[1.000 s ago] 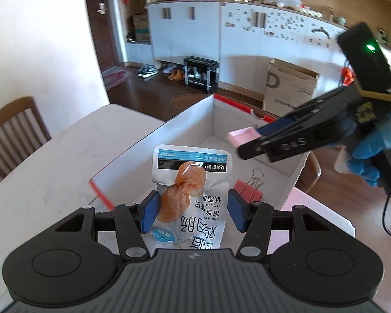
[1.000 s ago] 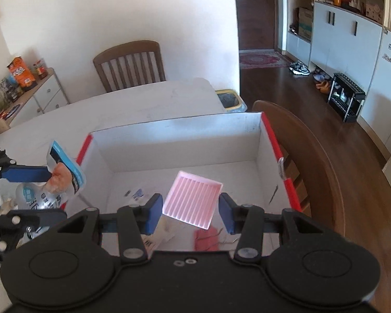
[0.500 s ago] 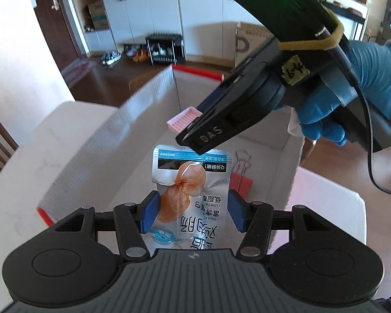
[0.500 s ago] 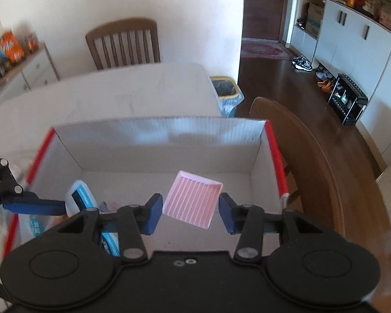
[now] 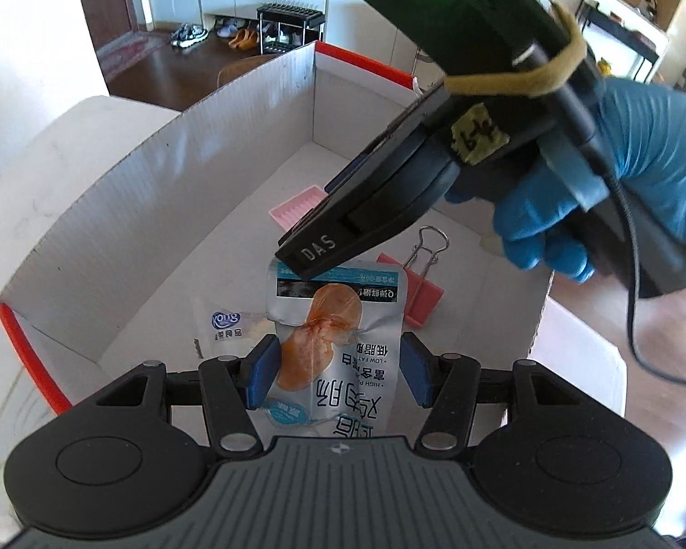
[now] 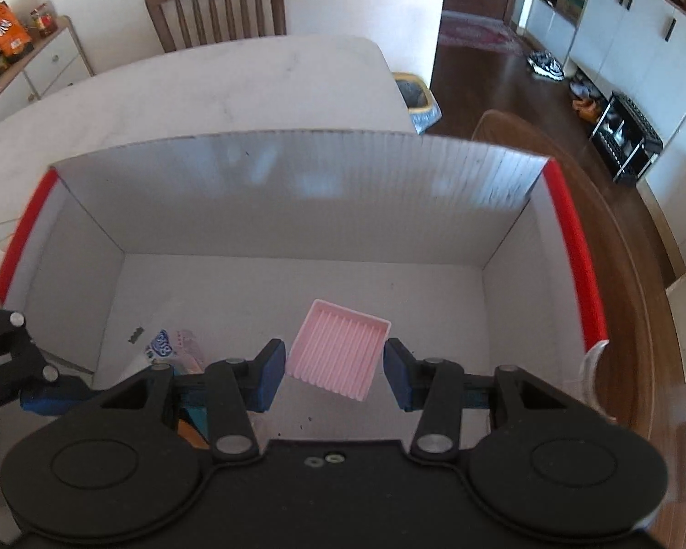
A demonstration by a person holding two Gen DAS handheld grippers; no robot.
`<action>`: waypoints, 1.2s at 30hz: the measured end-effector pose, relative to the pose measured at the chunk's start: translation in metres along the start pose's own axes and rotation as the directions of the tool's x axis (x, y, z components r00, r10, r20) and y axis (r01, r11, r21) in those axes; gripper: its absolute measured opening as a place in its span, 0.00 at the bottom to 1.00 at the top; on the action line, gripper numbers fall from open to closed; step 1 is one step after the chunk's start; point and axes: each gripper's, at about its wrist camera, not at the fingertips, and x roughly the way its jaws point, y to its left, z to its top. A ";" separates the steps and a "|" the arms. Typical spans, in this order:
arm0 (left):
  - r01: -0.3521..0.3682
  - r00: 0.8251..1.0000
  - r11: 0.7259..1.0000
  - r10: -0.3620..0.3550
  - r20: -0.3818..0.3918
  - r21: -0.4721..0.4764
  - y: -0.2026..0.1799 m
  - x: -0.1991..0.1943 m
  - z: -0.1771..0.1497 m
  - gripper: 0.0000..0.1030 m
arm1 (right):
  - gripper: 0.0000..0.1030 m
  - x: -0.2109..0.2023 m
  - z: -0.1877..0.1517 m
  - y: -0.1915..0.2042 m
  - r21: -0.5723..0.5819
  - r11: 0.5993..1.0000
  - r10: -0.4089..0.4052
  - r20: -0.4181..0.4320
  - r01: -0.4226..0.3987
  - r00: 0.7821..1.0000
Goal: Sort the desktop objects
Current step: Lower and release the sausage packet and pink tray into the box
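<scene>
My left gripper (image 5: 338,375) is shut on a silver snack pouch (image 5: 338,320) with an orange picture, held low over the floor of a white cardboard box (image 5: 114,210) with red rims. My right gripper (image 6: 334,368) is shut on a pink ridged tray (image 6: 338,354) and hangs inside the same box (image 6: 297,183). In the left wrist view the right gripper (image 5: 311,251), held by a blue-gloved hand (image 5: 617,192), crosses just above the pouch, with the pink tray (image 5: 297,206) poking out behind it. The left gripper's blue finger (image 6: 55,398) shows at the left edge of the right wrist view.
On the box floor lie a red binder clip (image 5: 418,293) and a small white packet (image 5: 226,325), (image 6: 162,343). The box stands on a white table (image 6: 206,87). A wooden chair (image 6: 215,4) stands behind it and a bin (image 6: 418,96) sits off its corner.
Both grippers came down into the box with their loads still held. The right gripper moved across the left wrist view, from the right side to just above the pouch.
</scene>
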 end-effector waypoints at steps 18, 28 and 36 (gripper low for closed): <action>-0.002 0.998 0.999 0.000 -0.055 -0.036 0.020 0.001 -0.003 0.56 | 0.49 0.016 0.001 -0.004 0.047 0.999 0.028 -0.083 -0.025 0.996; -0.005 1.000 0.998 0.005 -0.004 -0.058 0.013 -0.022 -0.015 0.68 | 0.63 -0.002 0.002 -0.013 0.080 0.996 0.047 -0.040 -0.044 0.998; -0.021 0.997 0.996 0.027 0.068 -0.091 0.010 -0.054 -0.028 0.68 | 0.64 -0.028 -0.010 -0.014 0.081 0.992 0.096 -0.004 -0.096 0.995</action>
